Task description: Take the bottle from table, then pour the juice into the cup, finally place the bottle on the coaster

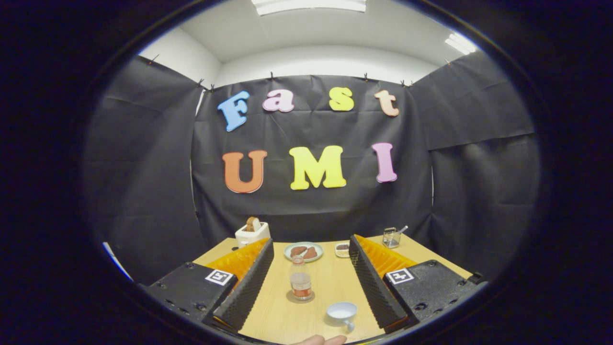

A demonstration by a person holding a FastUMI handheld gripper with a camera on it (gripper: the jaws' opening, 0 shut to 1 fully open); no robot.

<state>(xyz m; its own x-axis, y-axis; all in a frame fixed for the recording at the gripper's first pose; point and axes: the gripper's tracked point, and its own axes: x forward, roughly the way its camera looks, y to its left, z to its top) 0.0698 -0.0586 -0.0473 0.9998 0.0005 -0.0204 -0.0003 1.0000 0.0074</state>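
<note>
A small clear bottle (pixel 300 280) with a little reddish juice stands upright on a round coaster (pixel 300 298) on the wooden table (pixel 325 280). It sits in the gap between my two fingers, and neither finger touches it. A pale cup (pixel 342 312) with a handle stands nearer to me, a little right of the bottle and close to the right finger. My gripper (pixel 311 242) is open wide, with nothing held.
Beyond the bottle lies a plate (pixel 303 251) with brown food, and a small dish (pixel 342 249) is beside it. A white toaster (pixel 252 233) holding bread is at the back left, a glass holder (pixel 391 237) at the back right. A fingertip (pixel 320 340) shows at the near edge.
</note>
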